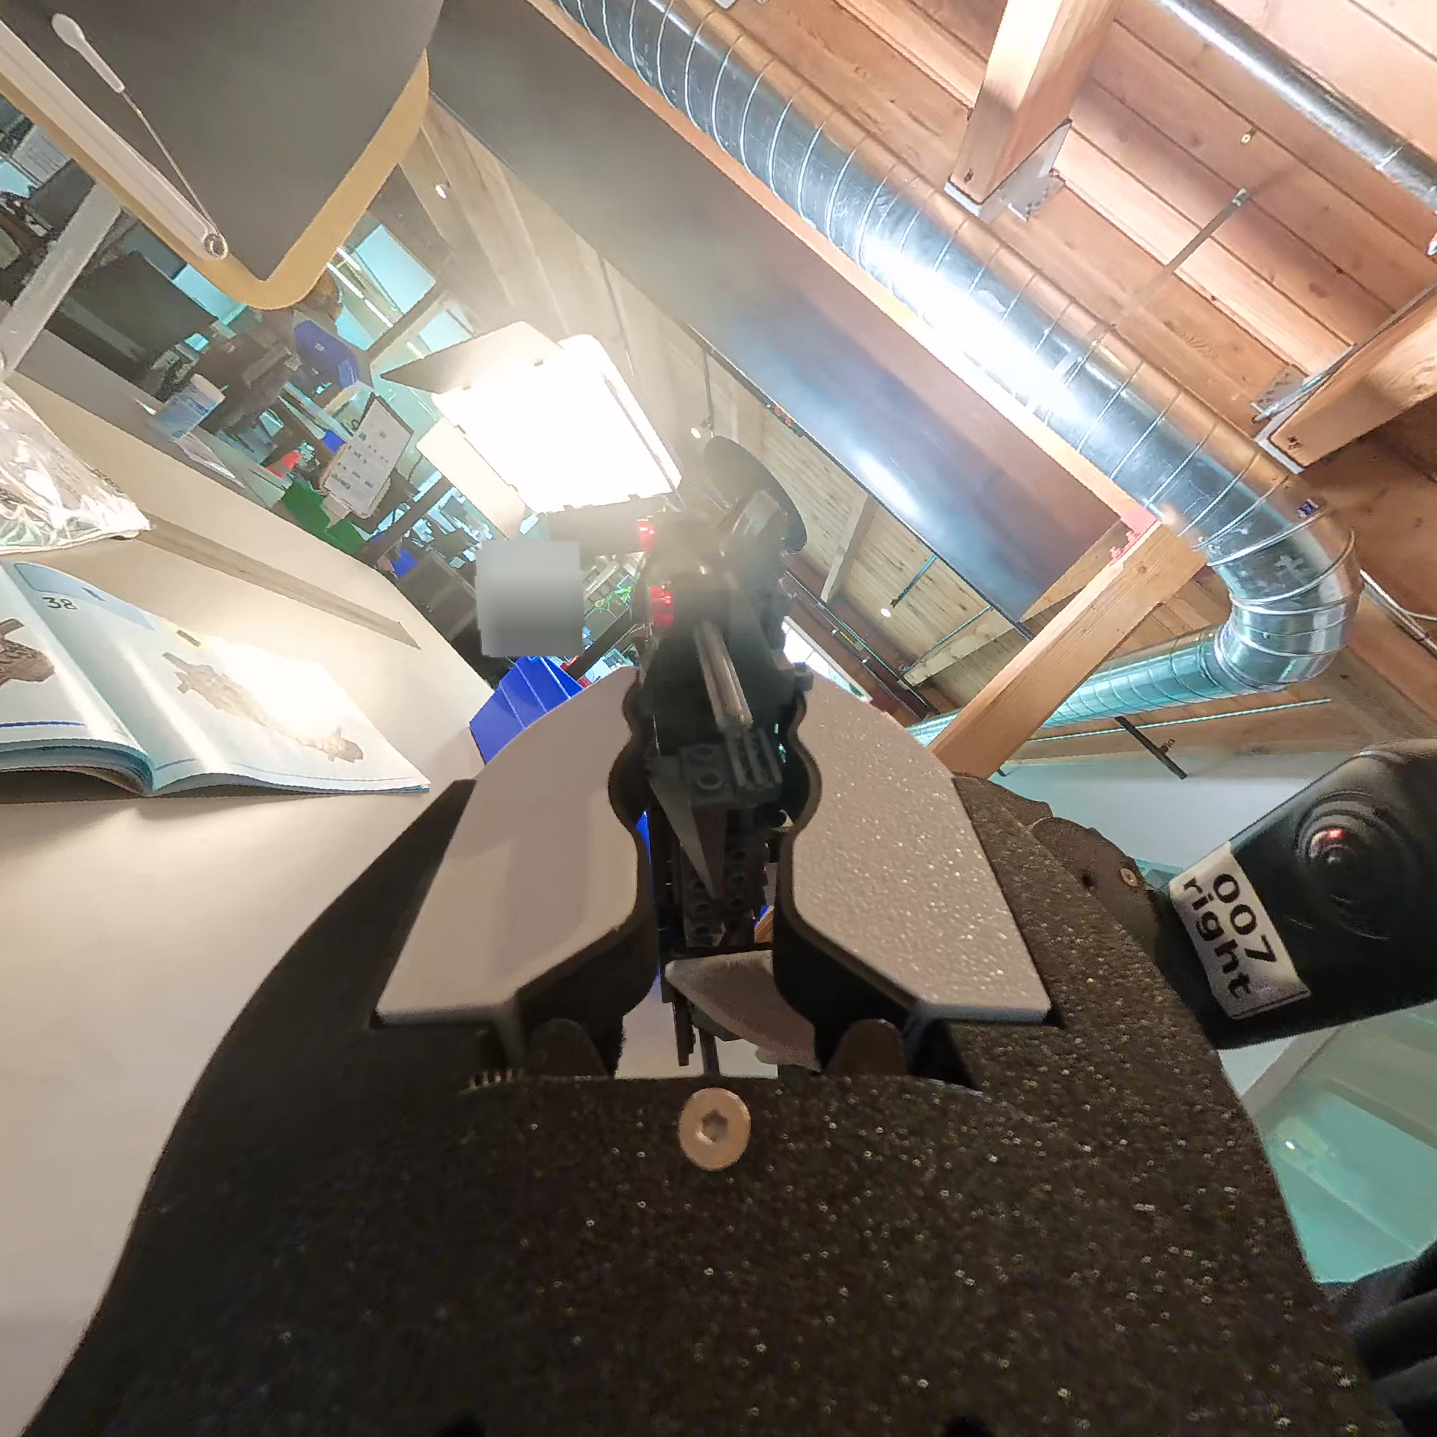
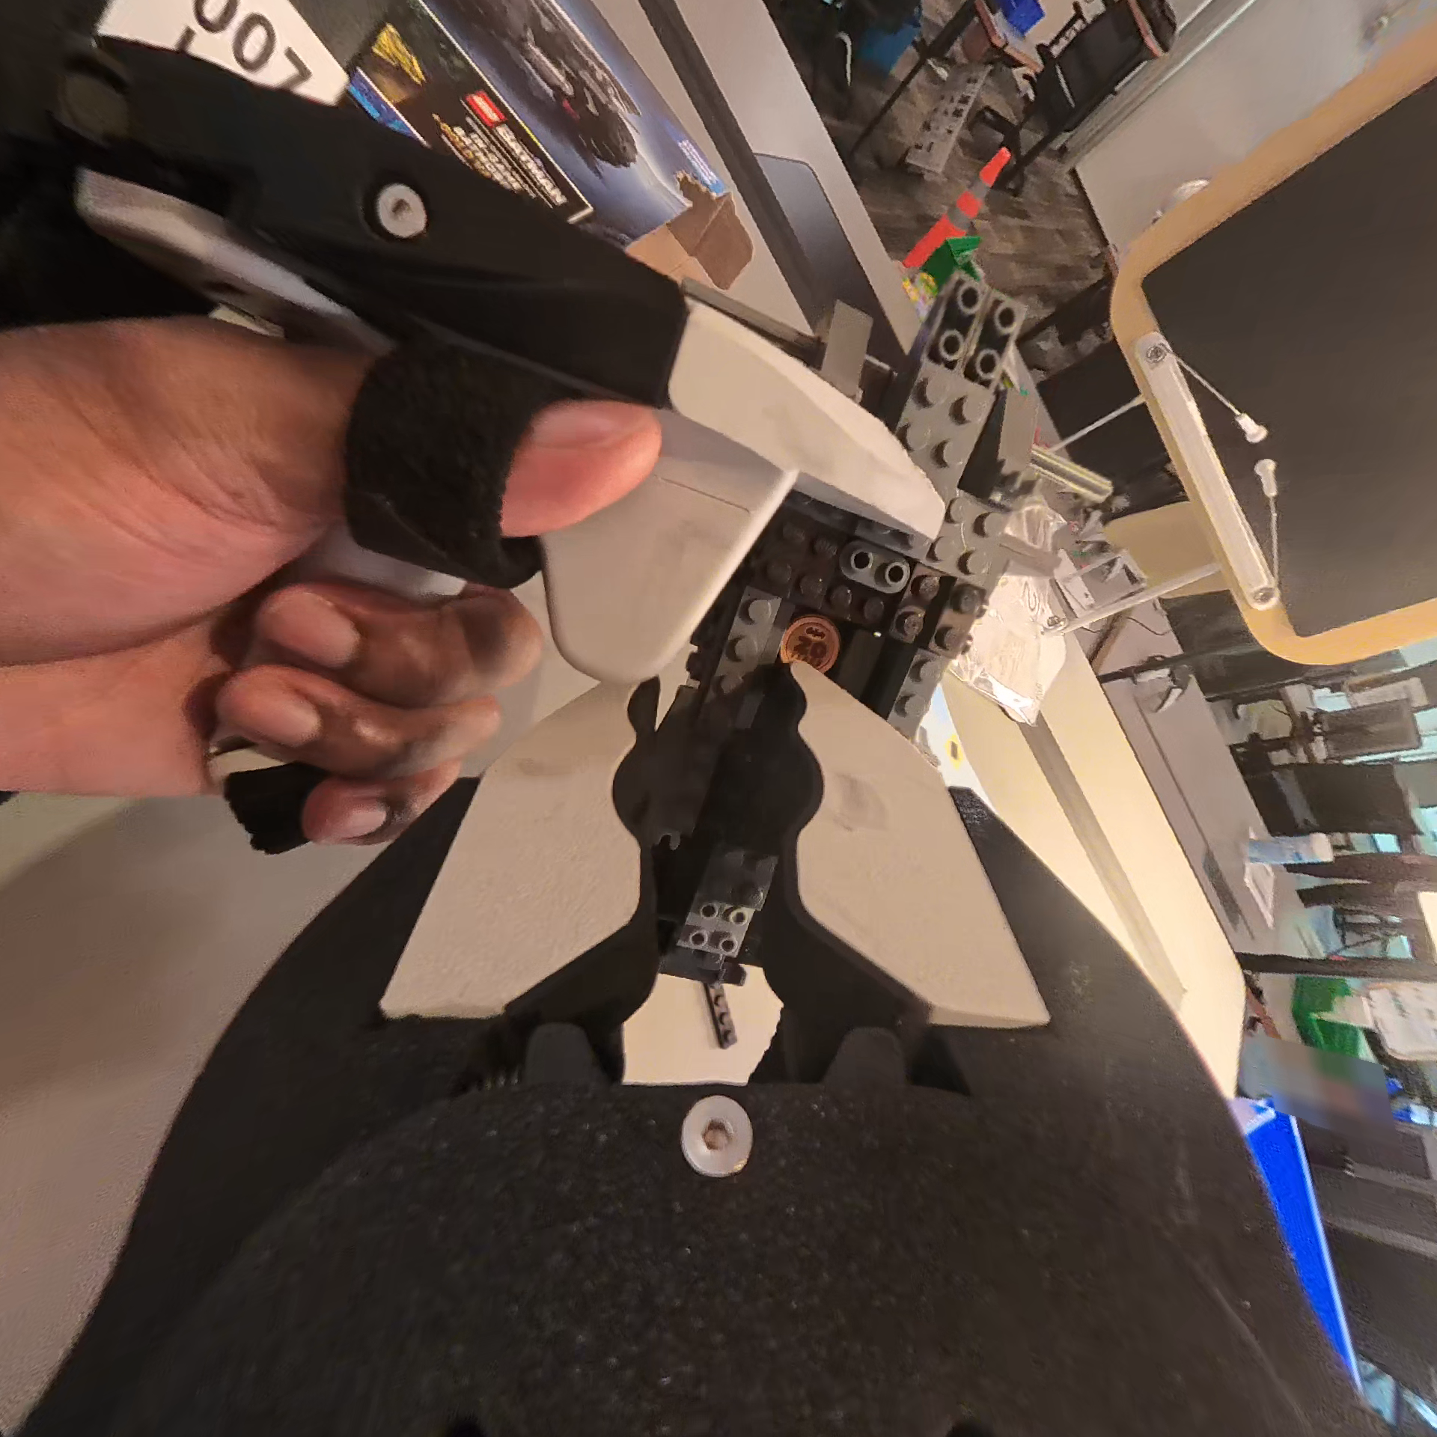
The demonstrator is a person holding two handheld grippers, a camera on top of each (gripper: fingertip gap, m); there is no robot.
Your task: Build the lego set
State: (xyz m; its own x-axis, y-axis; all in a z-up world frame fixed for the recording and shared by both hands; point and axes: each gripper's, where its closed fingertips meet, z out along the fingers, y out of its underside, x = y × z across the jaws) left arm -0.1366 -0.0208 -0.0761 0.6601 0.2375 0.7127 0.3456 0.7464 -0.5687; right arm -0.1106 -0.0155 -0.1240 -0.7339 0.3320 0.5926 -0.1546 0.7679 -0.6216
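Observation:
In the left wrist view my left gripper (image 1: 715, 684) is shut on a black and dark grey brick model (image 1: 719, 777). The model sticks out past the fingertips, with grey rods and red clear pieces at its far end. The right wrist view shows the same model (image 2: 855, 575) with a copper round tile (image 2: 806, 641). There the left gripper (image 2: 777, 568), held by a hand (image 2: 233, 505), clamps it from the upper left. My right gripper (image 2: 723, 684) has the model's narrow end running between its fingers. Its dark pads merge with the dark bricks, so contact is unclear.
An open instruction booklet (image 1: 194, 700) and a clear plastic bag (image 1: 47, 482) lie on the white table (image 1: 155, 933). A blue bin (image 1: 536, 700) and a bright light panel (image 1: 560, 420) are beyond. The printed set box (image 2: 544, 132) and a black board with a wooden rim (image 2: 1283, 350) stand nearby. About 5 cm separates my left fingertips from my right.

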